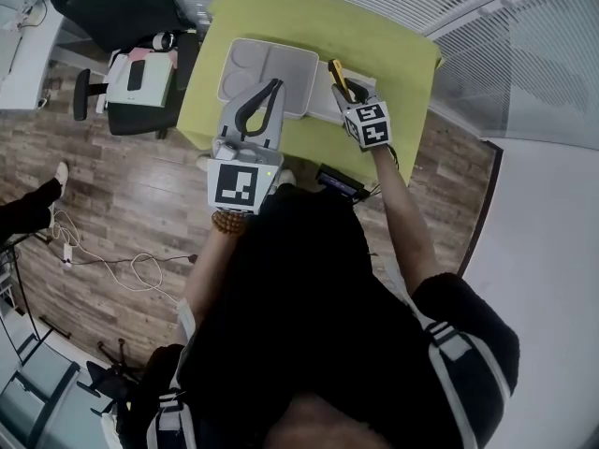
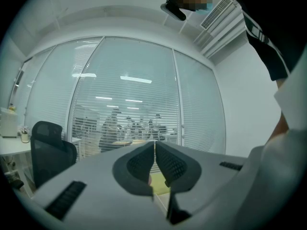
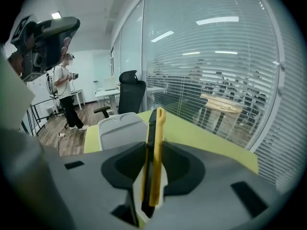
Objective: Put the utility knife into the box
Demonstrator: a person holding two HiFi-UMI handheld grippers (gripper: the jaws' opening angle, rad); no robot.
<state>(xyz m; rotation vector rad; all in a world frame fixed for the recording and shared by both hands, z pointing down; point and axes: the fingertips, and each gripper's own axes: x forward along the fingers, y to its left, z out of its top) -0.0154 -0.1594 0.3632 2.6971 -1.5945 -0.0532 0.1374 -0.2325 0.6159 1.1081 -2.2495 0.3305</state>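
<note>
Upper centre of the head view, over the yellow-green table (image 1: 393,50), that's where the action is. The right hand-held gripper (image 1: 350,94) has the utility knife (image 1: 335,68) up in the air, just to the right of the light grey box (image 1: 267,68), which lies flat on the table with shallow recesses showing on its face.

Look along the right hand-held gripper (image 3: 154,150) in its own view. Its jaws are clamped on the utility knife (image 3: 157,128), one pad on each flat side, with the yellow and black body edge-on and standing up out of the grip. A good length of the handle pokes past the fingertips toward the box (image 3: 120,128) at centre left of that frame. I'd say it's held that way so the free end can go down into the box first and the jaws can let go cleanly.

Over at centre left of the head view, the left hand-held gripper (image 1: 273,87) hangs above the near edge of the box. In its own view the left hand-held gripper (image 2: 154,145) has its pads pressed together with nothing between them. It touches nothing. It looks parked there, ready to steady the box if needed.

By my reckoning the knife is lifted but not yet in the box.
</note>
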